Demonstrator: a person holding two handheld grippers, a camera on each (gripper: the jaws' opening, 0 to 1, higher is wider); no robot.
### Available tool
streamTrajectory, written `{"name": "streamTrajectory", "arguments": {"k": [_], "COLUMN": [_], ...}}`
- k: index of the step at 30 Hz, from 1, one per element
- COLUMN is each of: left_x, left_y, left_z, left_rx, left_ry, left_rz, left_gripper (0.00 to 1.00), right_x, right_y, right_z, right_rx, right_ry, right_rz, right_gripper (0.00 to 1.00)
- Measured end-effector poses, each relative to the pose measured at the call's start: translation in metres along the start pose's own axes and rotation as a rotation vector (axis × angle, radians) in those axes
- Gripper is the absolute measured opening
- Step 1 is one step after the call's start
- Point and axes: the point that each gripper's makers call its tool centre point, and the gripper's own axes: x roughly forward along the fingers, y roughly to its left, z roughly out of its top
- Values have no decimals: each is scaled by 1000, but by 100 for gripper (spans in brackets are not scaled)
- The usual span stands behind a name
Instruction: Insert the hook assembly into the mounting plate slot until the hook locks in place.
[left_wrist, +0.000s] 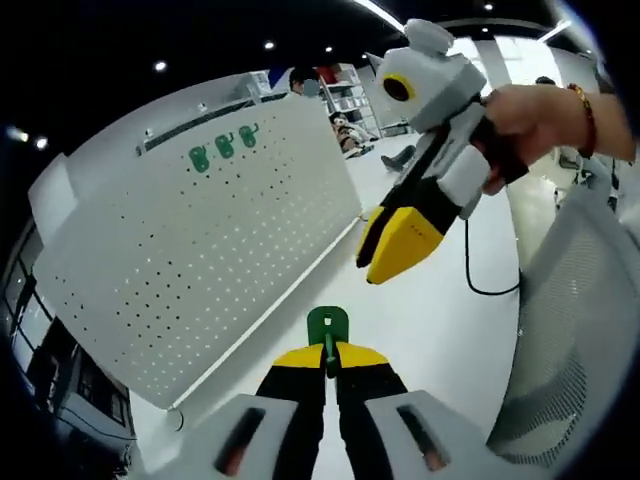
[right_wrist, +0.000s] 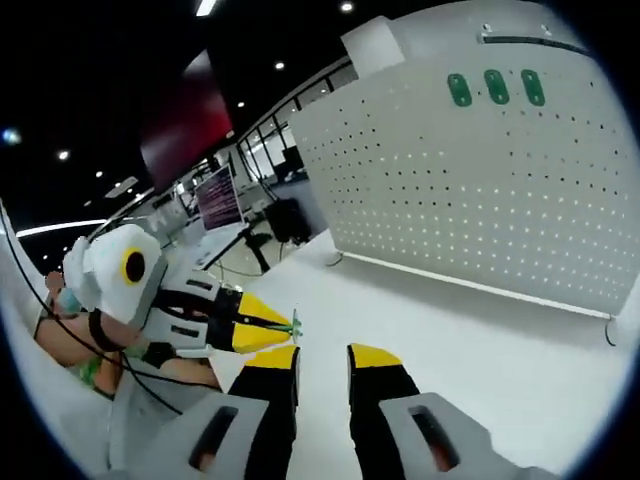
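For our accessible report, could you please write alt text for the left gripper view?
The left gripper holds a green hook before a white pegboard bearing three green hooks. The right gripper, hand-held, hovers at upper right.

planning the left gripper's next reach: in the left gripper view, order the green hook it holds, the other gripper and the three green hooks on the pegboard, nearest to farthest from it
1. green hook: clamped at the left gripper's tips.
2. right gripper: up and to the right, over the white table.
3. three mounted hooks: upper left, high on the pegboard; too close together to rank.
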Motion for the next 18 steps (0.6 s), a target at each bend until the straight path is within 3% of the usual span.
{"name": "streamTrajectory", "arguments": {"k": [10,18], "left_x": [4,6], "left_y": [21,40], "left_z": [24,44], "left_rx": [-121,-198], "left_ry": [-59,-83], "left_rz": [63,97], "left_gripper": [3,3], "right_x": [-7,-12], "right_y": [3,-3], "right_z": [-10,-11], "right_rx": [-3,-33], "right_ry": [-28,-69], "right_rz": [-17,-70], "right_gripper": [18,32]}}
